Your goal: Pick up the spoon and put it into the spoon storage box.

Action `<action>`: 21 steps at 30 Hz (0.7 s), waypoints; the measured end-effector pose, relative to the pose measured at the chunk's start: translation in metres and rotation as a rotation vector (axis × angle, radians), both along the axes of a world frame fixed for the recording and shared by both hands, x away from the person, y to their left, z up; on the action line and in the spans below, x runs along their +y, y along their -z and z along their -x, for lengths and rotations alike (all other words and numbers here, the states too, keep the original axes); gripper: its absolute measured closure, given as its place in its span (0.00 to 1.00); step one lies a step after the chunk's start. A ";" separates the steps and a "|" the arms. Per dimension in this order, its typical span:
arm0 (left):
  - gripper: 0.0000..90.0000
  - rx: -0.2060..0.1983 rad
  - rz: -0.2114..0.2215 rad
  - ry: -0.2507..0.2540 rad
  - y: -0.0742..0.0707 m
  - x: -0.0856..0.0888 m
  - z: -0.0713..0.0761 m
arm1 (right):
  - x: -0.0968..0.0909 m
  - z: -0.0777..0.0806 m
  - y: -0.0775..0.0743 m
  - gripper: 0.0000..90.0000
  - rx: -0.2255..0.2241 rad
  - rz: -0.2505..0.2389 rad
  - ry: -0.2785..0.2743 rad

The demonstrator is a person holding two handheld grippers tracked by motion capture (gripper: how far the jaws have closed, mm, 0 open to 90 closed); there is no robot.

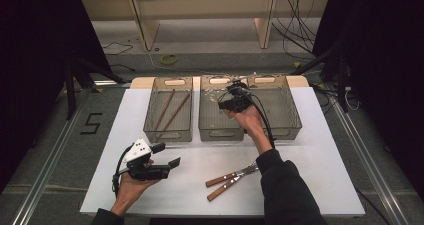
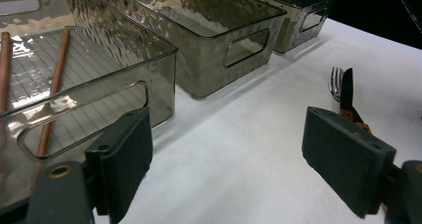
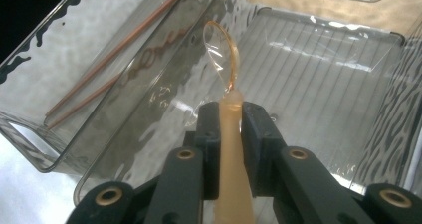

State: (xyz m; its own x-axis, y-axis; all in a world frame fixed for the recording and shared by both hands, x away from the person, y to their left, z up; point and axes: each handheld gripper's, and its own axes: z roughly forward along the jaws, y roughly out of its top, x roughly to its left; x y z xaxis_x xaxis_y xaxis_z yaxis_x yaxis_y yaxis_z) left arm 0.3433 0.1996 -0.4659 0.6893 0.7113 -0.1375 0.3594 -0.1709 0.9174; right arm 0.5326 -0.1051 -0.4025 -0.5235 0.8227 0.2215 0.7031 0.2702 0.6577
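Translucent amber plastic sits pinched in my right claw (image 3: 230,115): a spoon (image 3: 222,55), jaws clamped on its handle, bowl up over the middle bin (image 3: 318,50). From above, that claw (image 1: 234,101) hangs over the same bin (image 1: 220,131). My left claw (image 2: 226,154) hovers low over the white bench (image 1: 200,160), jaws wide apart around nothing. Its camera catches fork tines (image 2: 336,82) and a dark blade; the high view shows their wooden handles (image 1: 222,184). Two chopsticks (image 1: 170,110) lie in the left bin (image 1: 167,134).
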 end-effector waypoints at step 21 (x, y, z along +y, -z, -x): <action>0.22 0.002 -0.001 -0.005 0.000 0.000 0.000 | -0.013 0.067 -0.031 0.45 -0.094 -0.021 -0.367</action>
